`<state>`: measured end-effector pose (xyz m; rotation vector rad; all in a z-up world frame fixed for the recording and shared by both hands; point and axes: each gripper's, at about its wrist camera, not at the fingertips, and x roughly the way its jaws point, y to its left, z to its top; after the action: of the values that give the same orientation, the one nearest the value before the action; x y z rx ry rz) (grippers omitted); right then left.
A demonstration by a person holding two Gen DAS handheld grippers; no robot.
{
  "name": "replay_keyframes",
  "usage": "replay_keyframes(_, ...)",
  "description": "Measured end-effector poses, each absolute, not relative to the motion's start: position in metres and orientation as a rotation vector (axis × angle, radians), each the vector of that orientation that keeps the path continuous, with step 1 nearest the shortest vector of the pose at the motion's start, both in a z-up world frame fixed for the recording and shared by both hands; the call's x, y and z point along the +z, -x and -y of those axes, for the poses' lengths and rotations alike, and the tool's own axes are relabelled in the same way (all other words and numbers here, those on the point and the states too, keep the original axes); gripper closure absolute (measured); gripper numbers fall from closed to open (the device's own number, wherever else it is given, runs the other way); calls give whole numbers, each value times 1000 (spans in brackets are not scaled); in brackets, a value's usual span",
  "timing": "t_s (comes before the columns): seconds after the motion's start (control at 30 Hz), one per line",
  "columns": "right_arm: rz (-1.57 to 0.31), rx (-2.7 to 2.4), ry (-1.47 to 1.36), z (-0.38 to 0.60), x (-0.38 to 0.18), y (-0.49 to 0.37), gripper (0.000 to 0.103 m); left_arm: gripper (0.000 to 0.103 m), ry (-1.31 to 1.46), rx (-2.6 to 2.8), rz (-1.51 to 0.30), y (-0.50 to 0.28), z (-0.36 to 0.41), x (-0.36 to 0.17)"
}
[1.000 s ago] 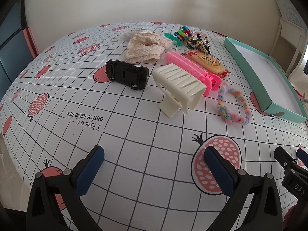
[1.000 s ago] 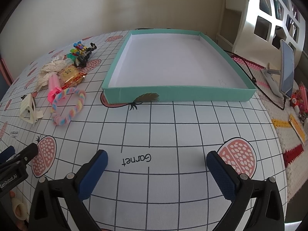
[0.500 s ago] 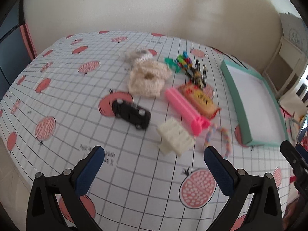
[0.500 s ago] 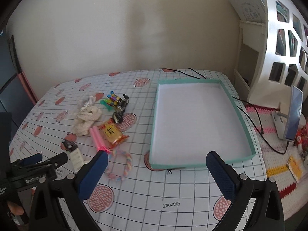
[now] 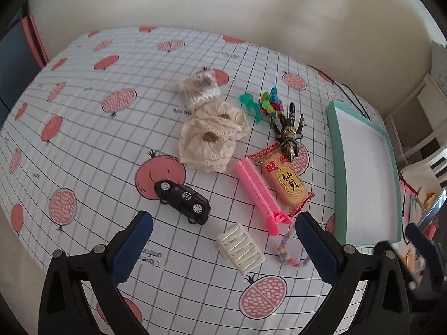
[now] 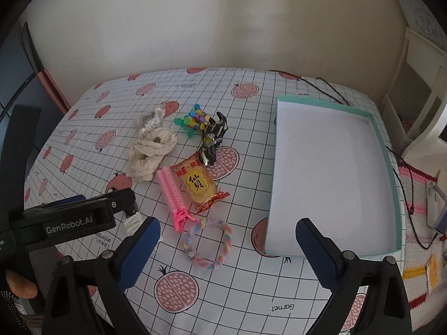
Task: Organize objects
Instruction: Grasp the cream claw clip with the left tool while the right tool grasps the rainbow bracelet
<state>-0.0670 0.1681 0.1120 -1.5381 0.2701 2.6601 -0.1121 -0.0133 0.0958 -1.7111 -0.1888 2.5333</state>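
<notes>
Crowding is the risk: the cream plastic comb clip (image 5: 240,248) lies just beside the pastel braided loop (image 5: 290,252), so a careless pinch could snag both. Nothing is in the shallow teal cardboard tray (image 6: 392,184) yet. Both tools hang above the table, angled steeply down: left gripper (image 5: 223,245) wide open, empty; right gripper (image 6: 227,247) empty, closing slightly.

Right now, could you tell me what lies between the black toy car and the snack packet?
The pink comb, seen in the left wrist view, between the car and packet.

A plain cream wall (image 6: 223,22) rises behind the table, with white shelving (image 6: 419,83) on the right.
</notes>
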Motion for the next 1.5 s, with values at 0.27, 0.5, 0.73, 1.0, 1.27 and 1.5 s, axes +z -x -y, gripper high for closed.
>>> replay_keyframes(0.27,-240,2645,1655,-160,80,75,16,10,1792,2482,227,128,13,72)
replay_keyframes(0.5,-249,2633,1747,-147,61,75,22,20,1851,2410,302,128,14,58)
replay_keyframes(0.73,-248,2585,1822,-136,45,81,25,27,1878,2370,291,125,5,51)
replay_keyframes(1.0,-233,2540,1854,-136,34,86,27,37,1921,2341,279,125,0,42)
replay_keyframes(1.27,-220,2483,1891,-138,21,88,27,49,1954,2322,267,126,-2,34)
replay_keyframes(1.5,-199,2477,1890,-137,19,90,27,57,1980,2302,246,127,-7,28)
